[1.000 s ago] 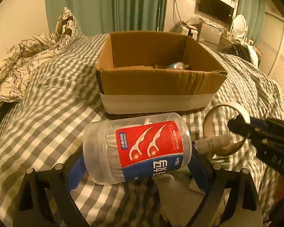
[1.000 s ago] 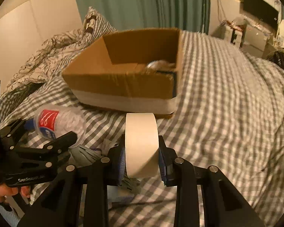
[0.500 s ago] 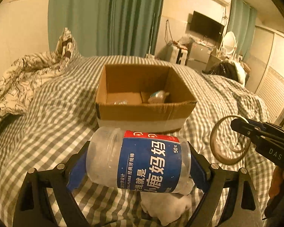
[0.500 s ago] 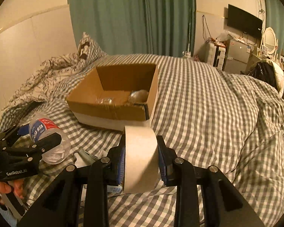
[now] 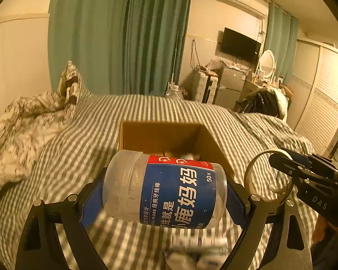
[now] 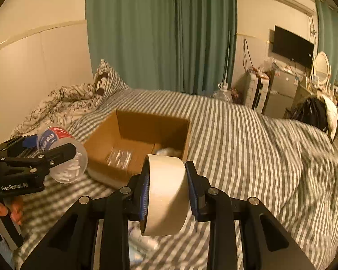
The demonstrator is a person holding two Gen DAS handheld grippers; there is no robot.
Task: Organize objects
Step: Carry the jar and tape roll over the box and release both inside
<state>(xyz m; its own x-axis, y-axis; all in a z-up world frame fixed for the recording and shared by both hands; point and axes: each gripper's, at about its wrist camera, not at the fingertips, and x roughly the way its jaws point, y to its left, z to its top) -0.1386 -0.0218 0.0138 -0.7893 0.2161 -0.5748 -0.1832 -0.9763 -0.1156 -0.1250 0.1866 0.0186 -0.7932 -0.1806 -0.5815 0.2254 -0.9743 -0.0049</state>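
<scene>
My left gripper (image 5: pixel 164 193) is shut on a clear floss-pick jar (image 5: pixel 166 191) with a blue and red label, held on its side in the air in front of the open cardboard box (image 5: pixel 216 146). The jar also shows in the right wrist view (image 6: pixel 63 153). My right gripper (image 6: pixel 169 193) is shut on a roll of beige tape (image 6: pixel 166 193), held above the bed near the box (image 6: pixel 101 144). The tape roll (image 5: pixel 256 177) shows at the right of the left wrist view. The box holds a clear packet (image 6: pixel 119 157) and a pale crumpled item (image 6: pixel 169 150).
The box sits on a grey checked bedspread (image 6: pixel 247 148). A patterned quilt and pillow (image 6: pixel 78 99) lie at the left. Loose pale items (image 5: pixel 196 252) lie on the bed below the grippers. Furniture and a dark bag (image 6: pixel 313 112) stand at the far right.
Both grippers have risen well above the bed with the jar and the tape held. The box now looks smaller and lower in both views.
</scene>
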